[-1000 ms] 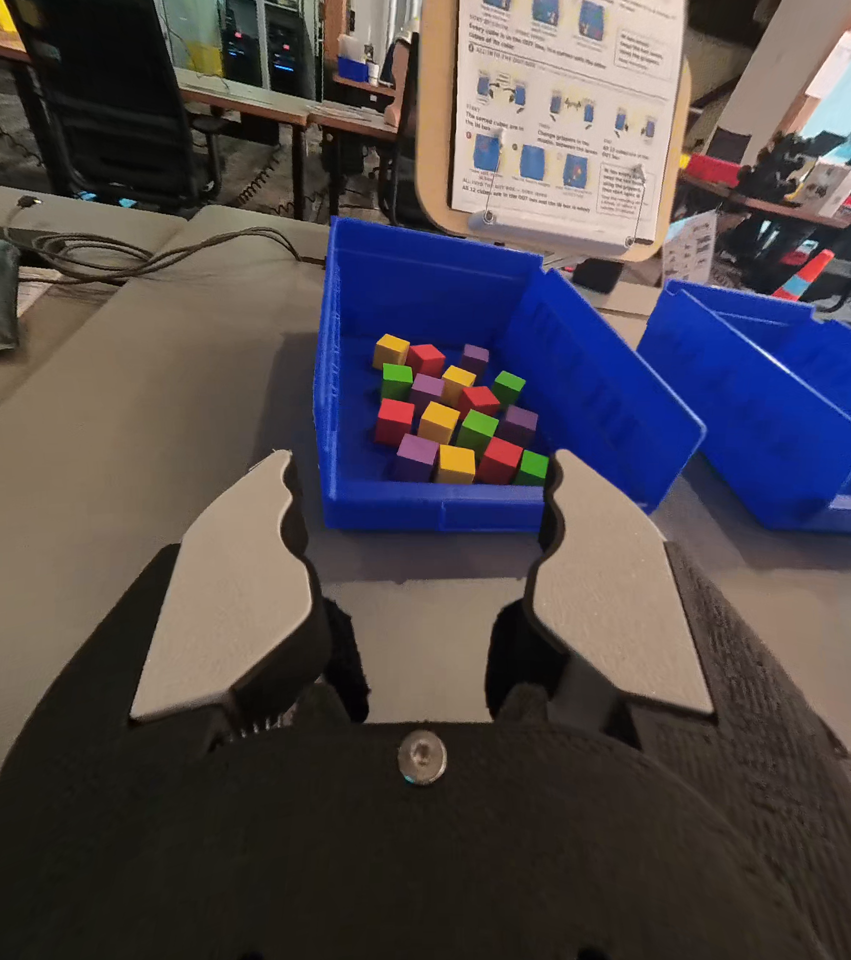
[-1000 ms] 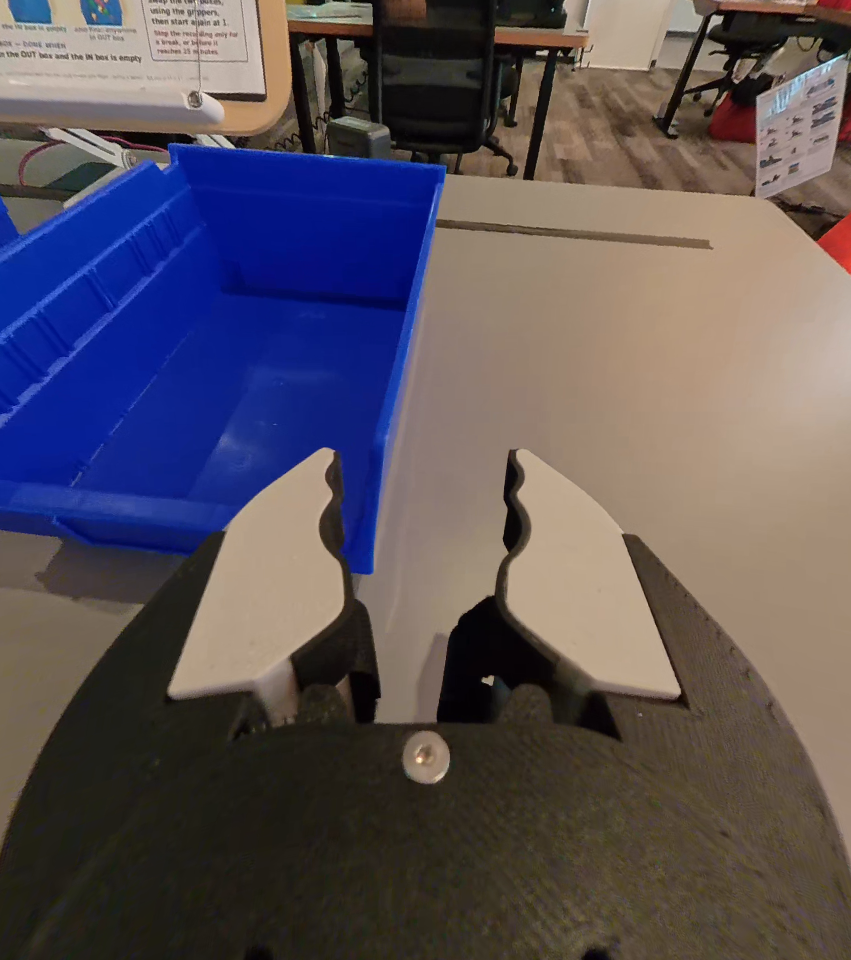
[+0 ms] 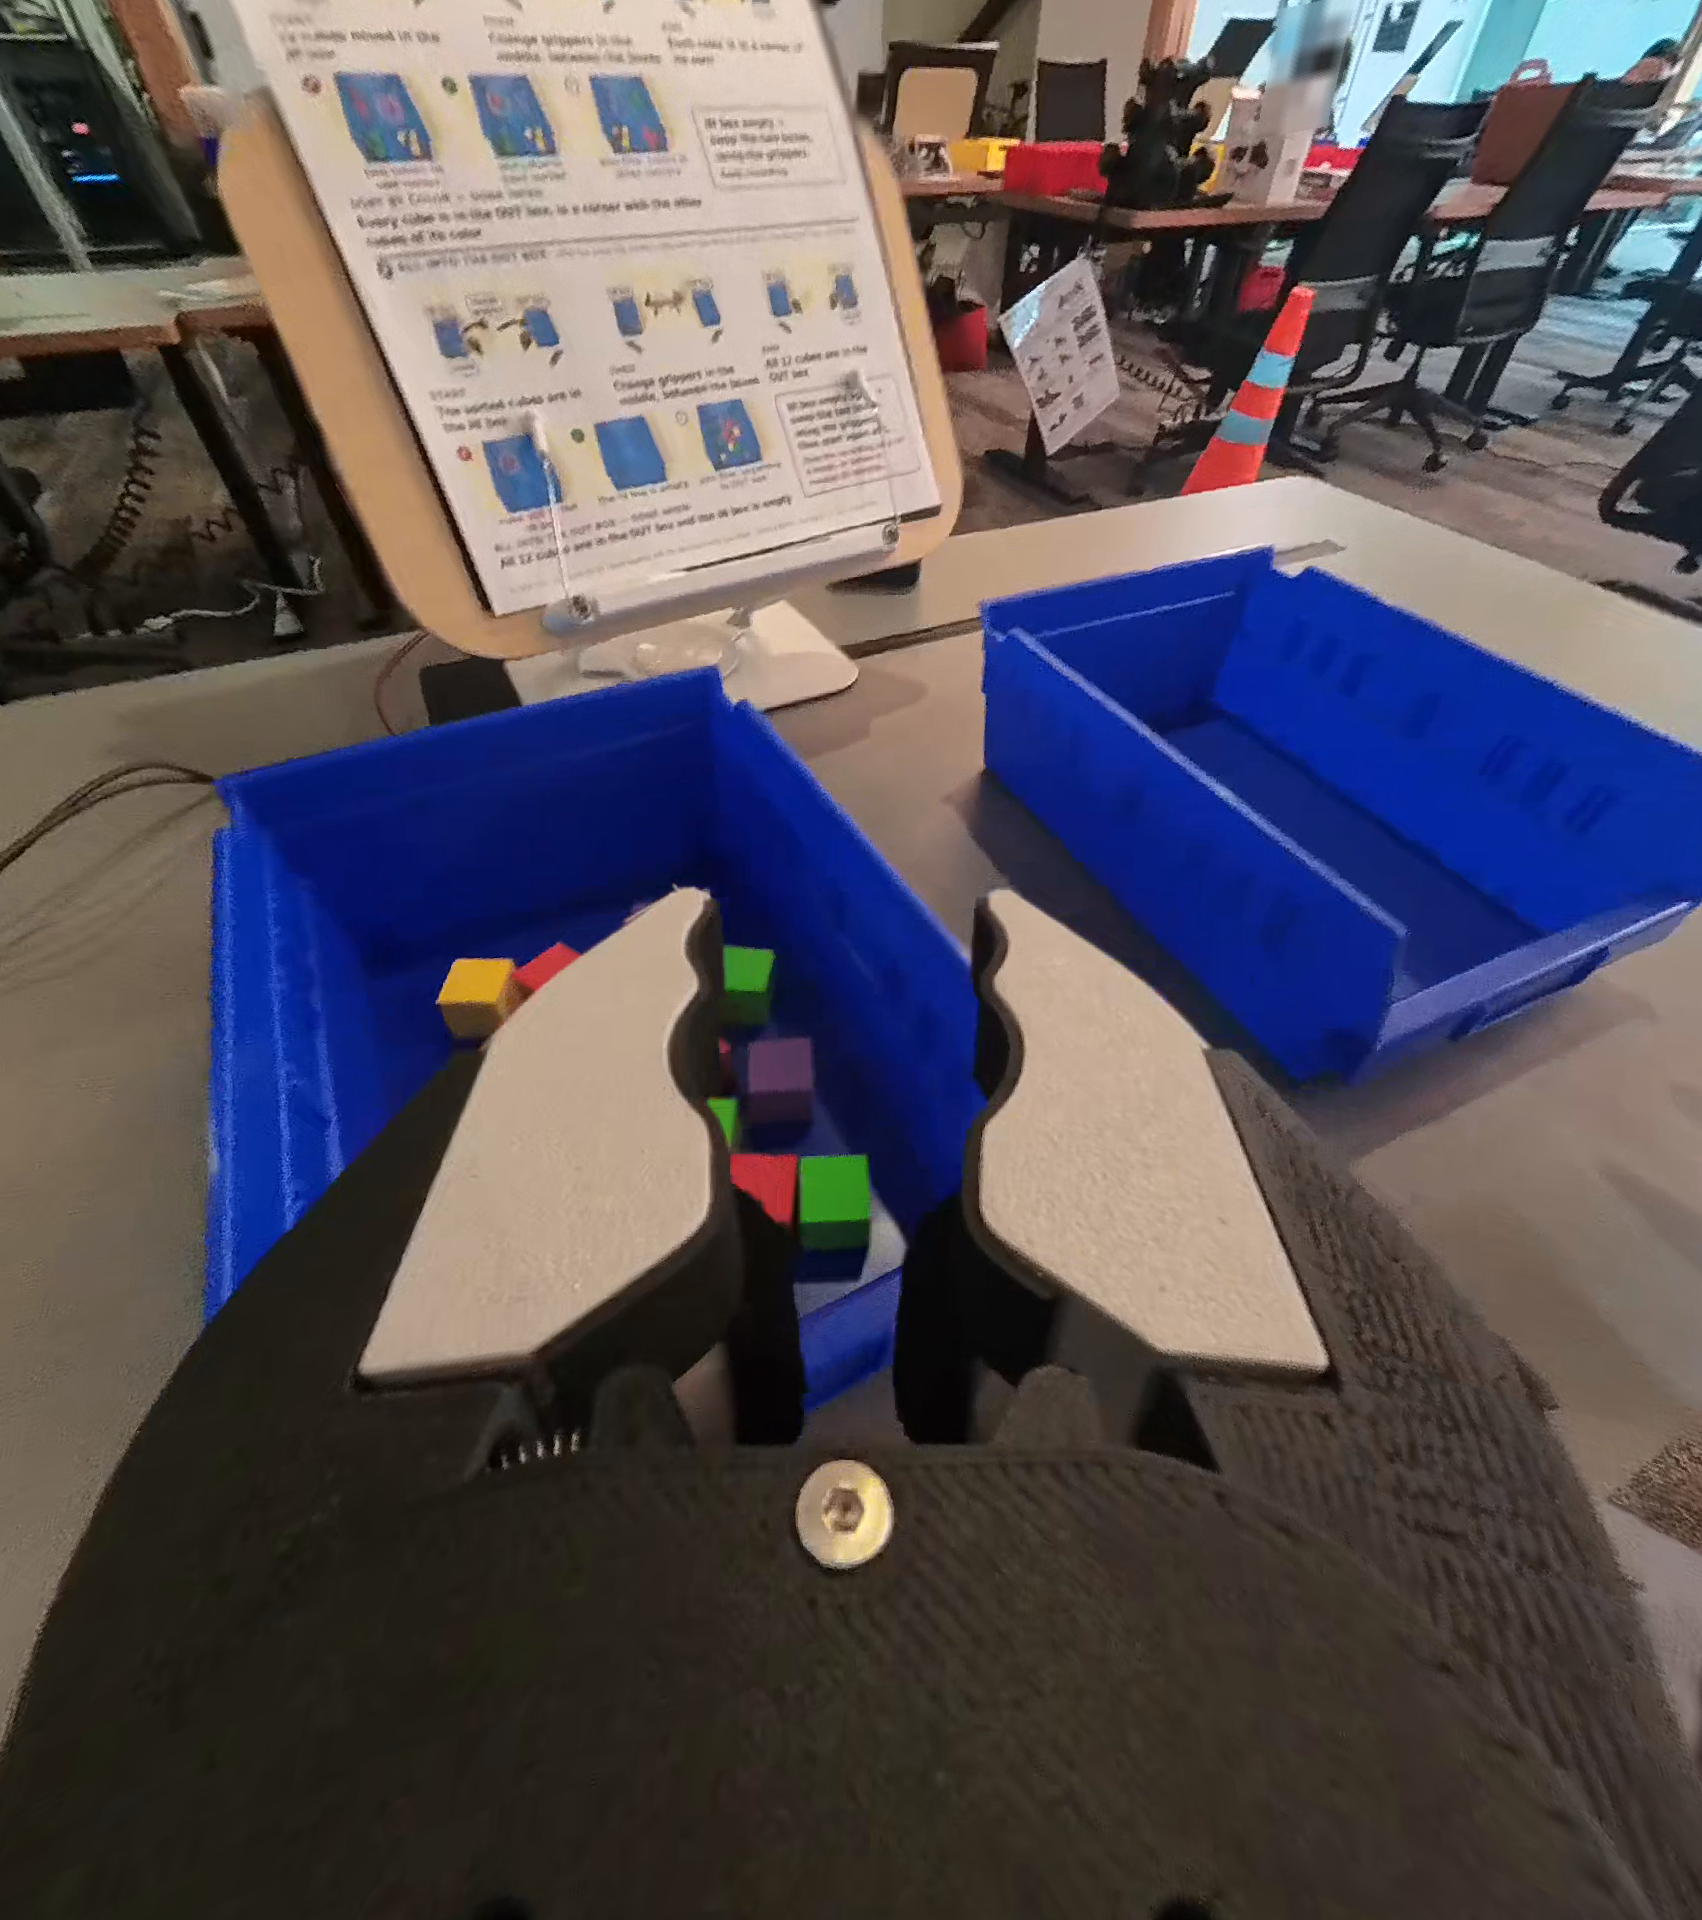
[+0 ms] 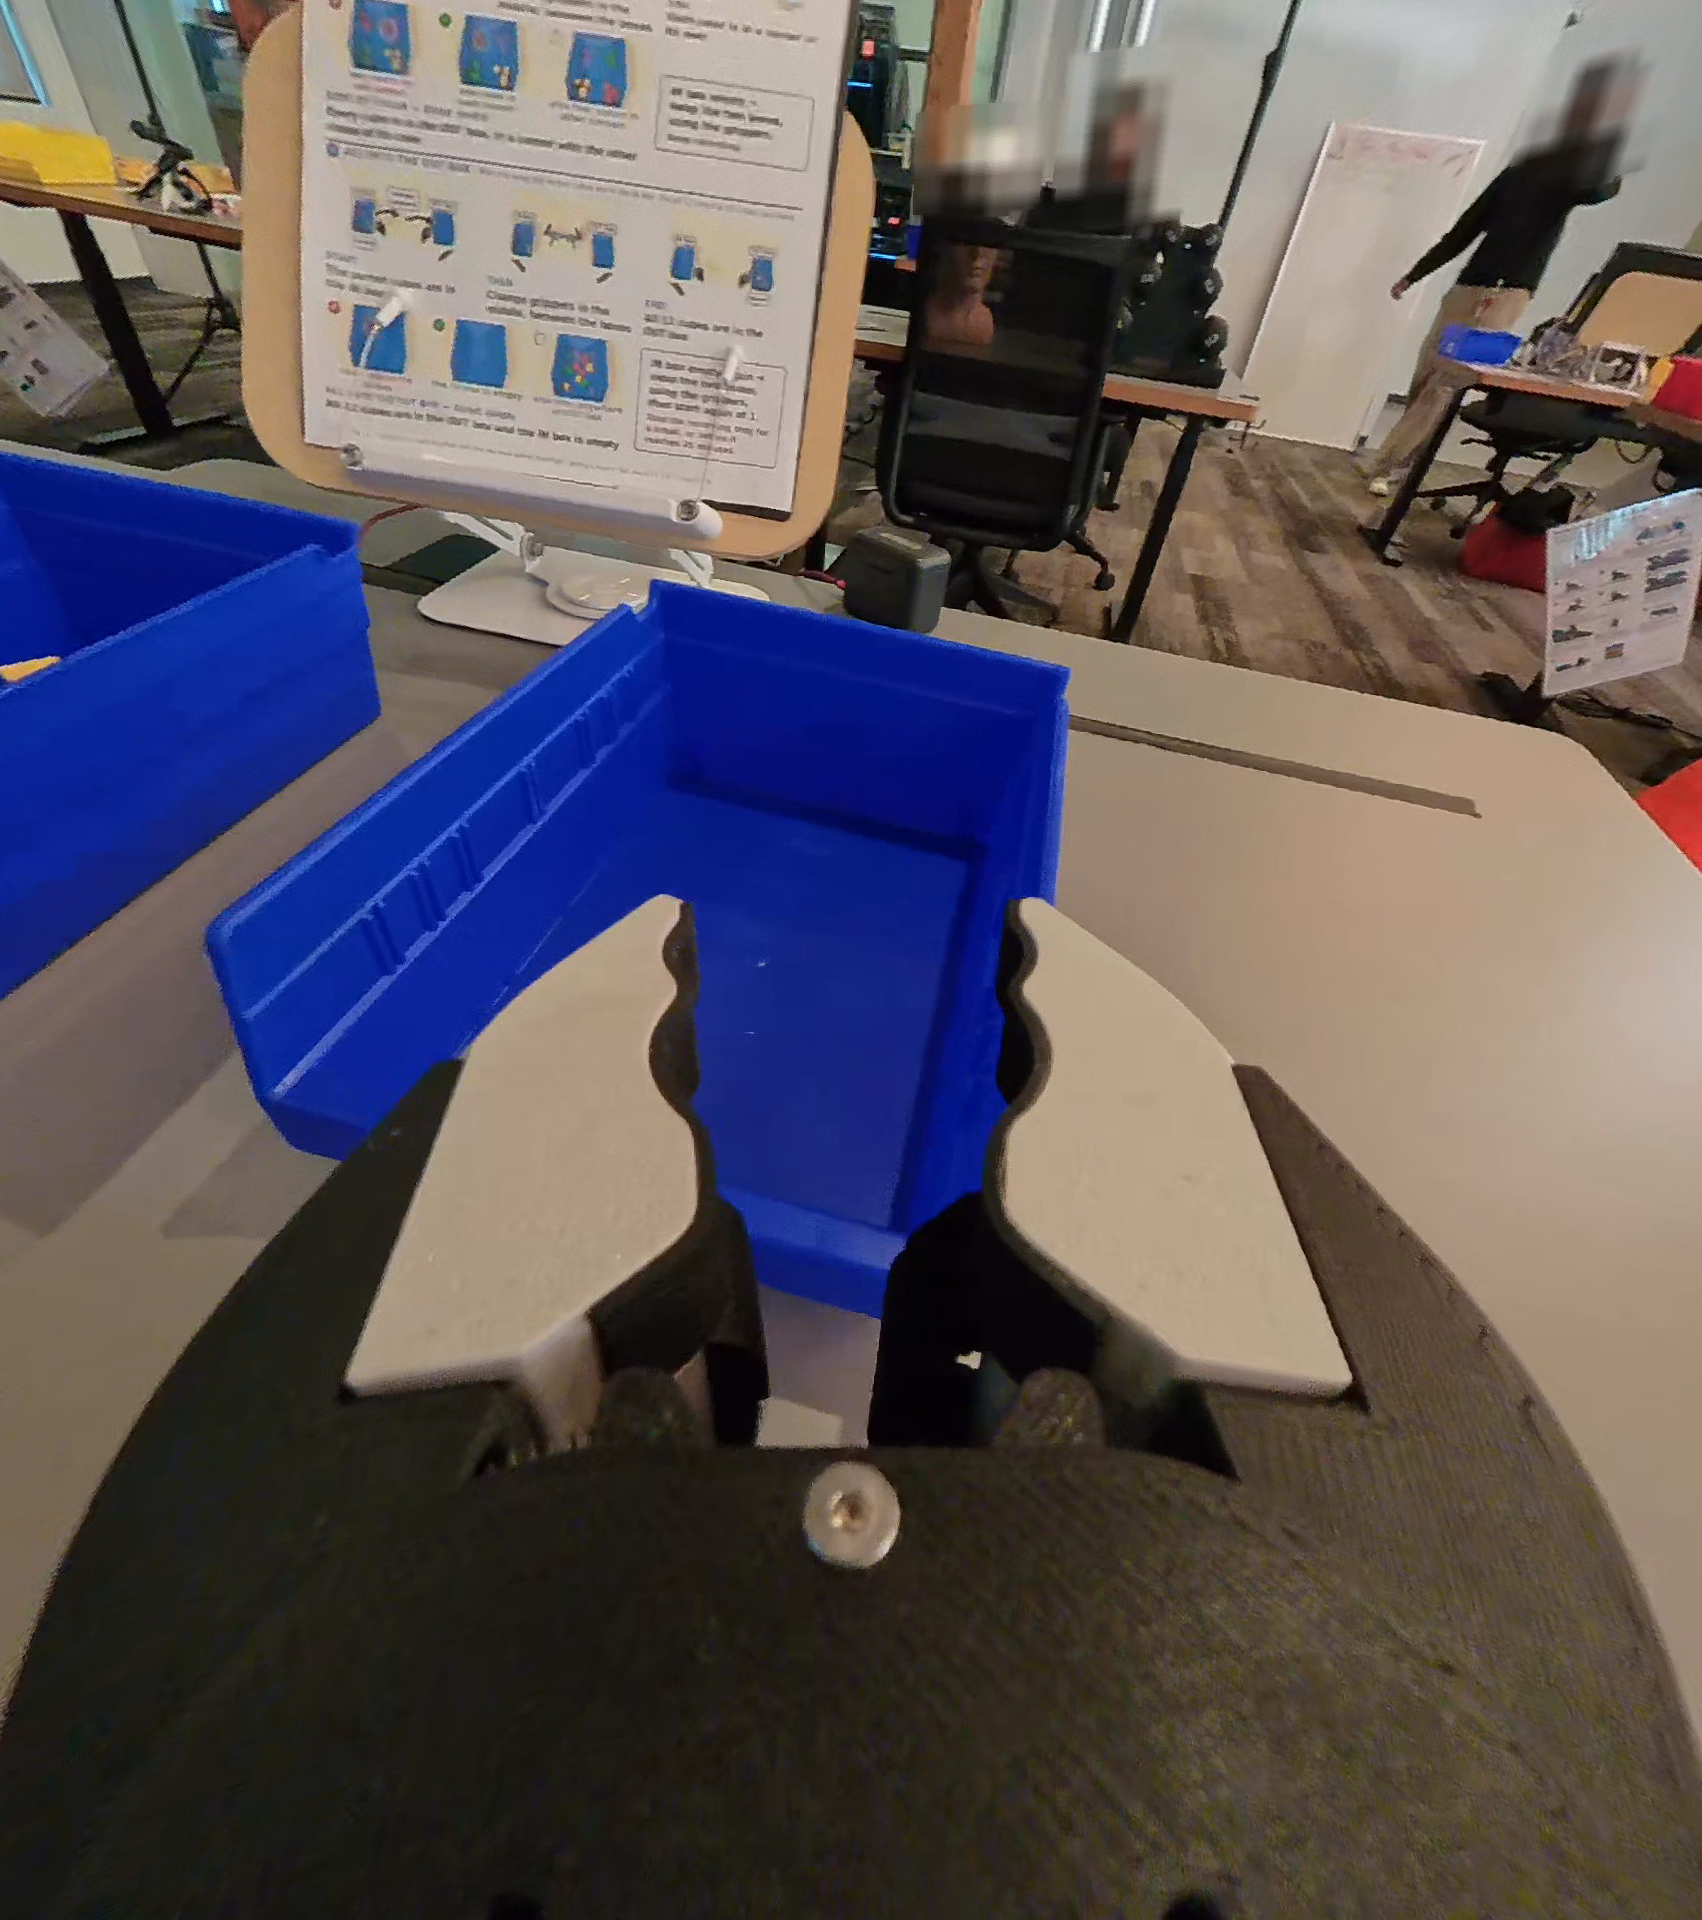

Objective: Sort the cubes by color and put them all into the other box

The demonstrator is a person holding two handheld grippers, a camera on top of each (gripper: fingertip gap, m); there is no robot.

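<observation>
My left gripper (image 3: 842, 914) is open and empty, above the near end of a blue bin (image 3: 473, 810) that holds several small coloured cubes: a yellow cube (image 3: 478, 994), green cubes (image 3: 833, 1200), a purple cube (image 3: 779, 1075) and red ones. Its left finger hides part of the cubes. My right gripper (image 4: 847, 920) is open and empty, above the near end of a second blue bin (image 4: 826, 935) with nothing in it. That bin also shows in the left wrist view (image 3: 1346, 821), to the right of the first. The cube bin shows at the left of the right wrist view (image 4: 99, 675).
Both bins sit on a grey table (image 4: 1346, 987). A board with a printed instruction sheet (image 3: 598, 301) stands on a white stand behind the bins. A cable (image 3: 16, 852) lies at the table's left. Office chairs, desks, an orange cone (image 3: 1252, 416) and a person (image 4: 1491, 281) are beyond the table.
Both grippers have risen and moved forward over their bins. The left one turned right, so the second bin is now in fuller view. The right gripper has opened a little wider.
</observation>
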